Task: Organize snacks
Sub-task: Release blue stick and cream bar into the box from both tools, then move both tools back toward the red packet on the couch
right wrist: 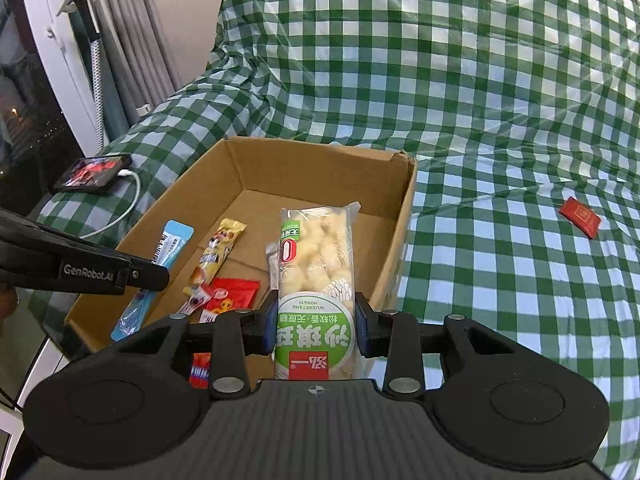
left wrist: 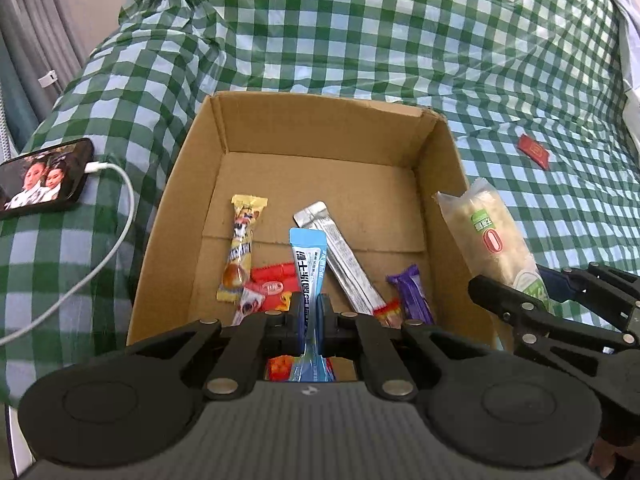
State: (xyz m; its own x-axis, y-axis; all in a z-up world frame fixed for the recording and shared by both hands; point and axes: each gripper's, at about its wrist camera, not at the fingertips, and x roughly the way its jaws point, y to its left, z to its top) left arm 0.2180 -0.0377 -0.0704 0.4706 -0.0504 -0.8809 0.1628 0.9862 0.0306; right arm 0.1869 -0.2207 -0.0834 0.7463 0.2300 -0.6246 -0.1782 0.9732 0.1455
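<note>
Green-and-white checked cloth (right wrist: 500, 100) covers the whole surface, bunched up high along its far edge. Cardboard box (left wrist: 444, 216) sits open near the cloth's near edge. Phone (left wrist: 44, 178) lies at the left edge with its screen lit and a white cable (left wrist: 120, 216) plugged in. Small red packet (right wrist: 580, 217) lies alone on the cloth, well apart from the box on the right.

My left gripper (left wrist: 309, 316) has its jaws nearly together, pinching a thin blue sachet (left wrist: 308, 264) that stands up between them, above the box's near side. My right gripper (right wrist: 316, 330) is at a narrow-to-middle width, clamped on a green-labelled pastry pack (right wrist: 316, 264); both pads press its sides. From the left wrist view that pack hangs over the box's right wall; from the right wrist view it points into the box.

On the box floor:
- yellow candy stick (left wrist: 242, 248), left of centre
- red packet (left wrist: 276, 276) just beside it, toward the near wall
- silver sachet (left wrist: 340, 256) lying diagonally, centre-right
- purple wrapper (left wrist: 412, 292) near the right wall
- a few small red-and-white wrappers at the near wall, partly hidden by the left gripper's linkage; I can't tell what they are.
</note>
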